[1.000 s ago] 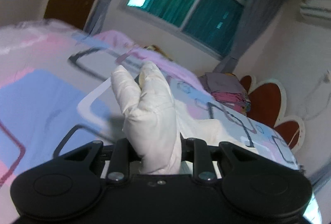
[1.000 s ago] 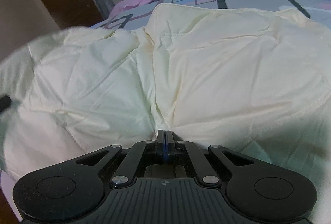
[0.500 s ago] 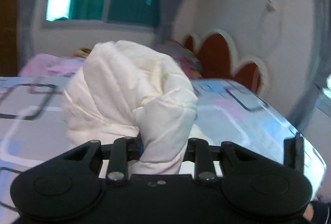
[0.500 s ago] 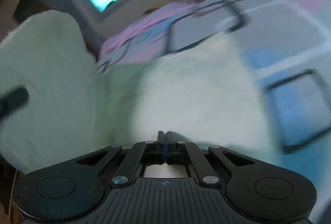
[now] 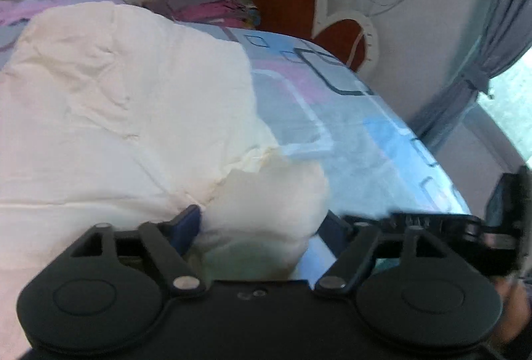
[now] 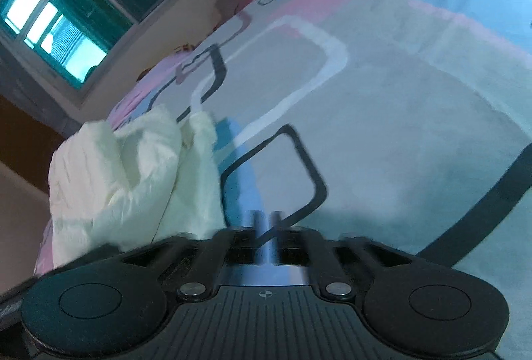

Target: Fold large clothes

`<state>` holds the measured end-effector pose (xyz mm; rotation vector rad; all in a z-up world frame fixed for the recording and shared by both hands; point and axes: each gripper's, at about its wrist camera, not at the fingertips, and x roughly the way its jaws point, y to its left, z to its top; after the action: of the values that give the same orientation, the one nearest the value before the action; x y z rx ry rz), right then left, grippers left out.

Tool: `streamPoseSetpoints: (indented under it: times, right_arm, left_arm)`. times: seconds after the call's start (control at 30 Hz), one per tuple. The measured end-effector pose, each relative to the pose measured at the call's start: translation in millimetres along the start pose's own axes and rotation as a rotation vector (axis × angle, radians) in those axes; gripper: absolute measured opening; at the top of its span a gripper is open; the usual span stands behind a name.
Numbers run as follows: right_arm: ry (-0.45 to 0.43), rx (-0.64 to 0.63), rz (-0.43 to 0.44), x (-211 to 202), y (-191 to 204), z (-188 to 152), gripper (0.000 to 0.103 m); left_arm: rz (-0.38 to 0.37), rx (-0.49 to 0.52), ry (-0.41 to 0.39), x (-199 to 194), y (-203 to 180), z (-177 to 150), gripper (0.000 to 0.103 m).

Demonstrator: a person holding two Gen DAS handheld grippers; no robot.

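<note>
Cream quilt lies heaped on the bed, filling the left view from 9 to 12 o'clock; its right edge ends mid-frame, with bare patterned sheet toward 2 o'clock. Left tool is spread wide, a fold bulging between its fingers. Right tool is blurred, fingers slightly apart, empty, over open sheet; quilt bunched at 9 o'clock.
</note>
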<state>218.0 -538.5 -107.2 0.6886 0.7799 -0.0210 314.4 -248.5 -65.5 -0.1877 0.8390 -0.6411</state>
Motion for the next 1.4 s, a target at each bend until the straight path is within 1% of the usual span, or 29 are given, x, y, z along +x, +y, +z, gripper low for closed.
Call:
streamPoseSetpoints:
  times: [0.03, 0.07, 0.17, 0.23, 0.27, 0.3, 0.33, 0.37, 0.4, 0.43, 0.5, 0.57, 0.6, 0.63, 0.67, 0.7, 0.77, 0.8, 0.87, 0.9, 0.97, 1.0, 1.07, 1.13, 1.17, 1.2, 1.27, 1.3, 1.4]
  right_arm:
    - [-0.043, -0.013, 0.016, -6.0, 2.7, 0.7, 0.088]
    - [-0.056, -0.031, 0.035, -9.1, 7.3, 1.9, 0.087]
    - [-0.066, -0.052, 0.077, -13.8, 23.1, 9.7, 0.087]
    - [-0.077, -0.066, 0.105, -13.9, 36.7, 14.2, 0.087]
    - [-0.081, -0.076, 0.115, -13.4, 43.3, 15.5, 0.087]
    - [-0.09, -0.086, 0.129, -13.8, 50.2, 16.4, 0.08]
    - [-0.09, -0.095, 0.147, -13.8, 57.0, 18.2, 0.076]
    - [-0.084, -0.103, 0.167, -10.7, 64.3, 20.3, 0.072]
    - [-0.076, -0.121, 0.189, -9.7, 74.1, 21.8, 0.07]
    - [-0.072, -0.141, 0.199, -1.2, 85.0, 23.2, 0.069]
    - [-0.055, -0.172, 0.226, 2.8, 101.4, 23.3, 0.069]
    - [-0.026, -0.203, 0.256, 3.7, 115.2, 14.5, 0.068]
    - [-0.012, -0.232, 0.261, 5.6, 122.2, 10.0, 0.066]
    - [0.008, -0.261, 0.26, 9.3, 126.6, 3.7, 0.061]
    - [0.034, -0.281, 0.247, 13.1, 129.8, -2.1, 0.05]
    - [0.061, -0.301, 0.224, 18.0, 130.8, -8.3, 0.044]
    - [0.086, -0.346, 0.172, 21.8, 127.8, -22.6, 0.04]
    - [0.096, -0.362, 0.151, 23.2, 125.0, -29.0, 0.036]
    - [0.121, -0.363, 0.099, 31.1, 113.2, -40.9, 0.03]
    - [0.136, -0.349, 0.081, 36.2, 107.0, -45.8, 0.029]
    - [0.148, -0.329, 0.058, 46.0, 96.2, -56.0, 0.029]
    - [0.149, -0.309, 0.057, 52.4, 91.4, -58.5, 0.029]
    - [0.152, -0.277, 0.051, 59.3, 88.4, -58.2, 0.029]
    - [0.157, -0.28, 0.049, 56.7, 92.3, -54.7, 0.03]
    - [0.154, -0.28, 0.05, 51.9, 94.9, -51.5, 0.033]
    - [0.142, -0.271, 0.05, 45.2, 97.3, -46.8, 0.051]
    - [0.059, -0.285, 0.077, 27.5, 104.3, -36.7, 0.078]
    - [0.025, -0.302, 0.108, 22.3, 110.7, -29.5, 0.078]
    - [-0.011, -0.323, 0.146, 26.6, 129.6, -4.2, 0.078]
  left_arm:
    - [-0.022, -0.002, -0.008, -8.1, -1.9, 1.4, 0.081]
    - [-0.04, -0.007, -0.027, -16.1, -5.1, 2.8, 0.081]
    - [-0.098, -0.06, -0.095, -46.6, 2.5, 7.7, 0.08]
    - [-0.111, -0.084, -0.171, -73.0, 15.8, 12.2, 0.079]
    - [-0.093, -0.09, -0.206, -84.4, 24.7, 13.5, 0.078]
    - [-0.07, -0.104, -0.238, -92.8, 34.6, 16.2, 0.074]
    - [-0.058, -0.121, -0.269, -101.3, 47.9, 17.8, 0.066]
    - [-0.037, -0.134, -0.294, -105.3, 60.8, 19.9, 0.062]
    - [0.005, -0.142, -0.305, -108.8, 73.5, 21.0, 0.057]
    - [0.047, -0.147, -0.311, -112.0, 86.5, 21.8, 0.057]
    - [0.106, -0.166, -0.302, -107.9, 109.8, 22.7, 0.051]
    - [0.124, -0.186, -0.27, -103.1, 125.6, 21.5, 0.046]
    - [0.136, -0.186, -0.258, -99.5, 130.9, 19.5, 0.044]
    - [0.138, -0.187, -0.237, -102.1, 140.8, 13.0, 0.041]
    - [0.131, -0.188, -0.218, -101.6, 146.6, 7.2, 0.038]
    - [0.115, -0.189, -0.205, -96.8, 147.4, 5.8, 0.036]
    - [0.087, -0.177, -0.18, -85.8, 145.4, 0.5, 0.035]
    - [0.08, -0.156, -0.17, -80.5, 141.6, -3.2, 0.035]
    - [0.077, -0.118, -0.149, -72.2, 135.0, -12.8, 0.035]
    - [0.074, -0.097, -0.135, -66.8, 132.2, -14.8, 0.035]
    - [0.087, -0.026, -0.108, -55.2, 124.0, -17.7, 0.035]
    - [0.094, -0.011, -0.1, -49.5, 122.4, -19.6, 0.035]
    - [0.095, -0.018, -0.092, -45.0, 123.5, -23.3, 0.035]
    - [0.082, -0.026, -0.084, -47.9, 128.0, -19.5, 0.034]
    - [0.069, -0.027, -0.082, -53.5, 129.5, -17.7, 0.034]
    - [0.061, -0.024, -0.084, -58.5, 130.3, -13.5, 0.034]
    - [0.062, -0.016, -0.13, -73.0, 135.1, -7.5, 0.04]
    - [0.068, -0.015, -0.159, -81.0, 137.8, -4.1, 0.041]
    - [0.101, -0.039, -0.226, -89.4, 156.8, 16.6, 0.041]
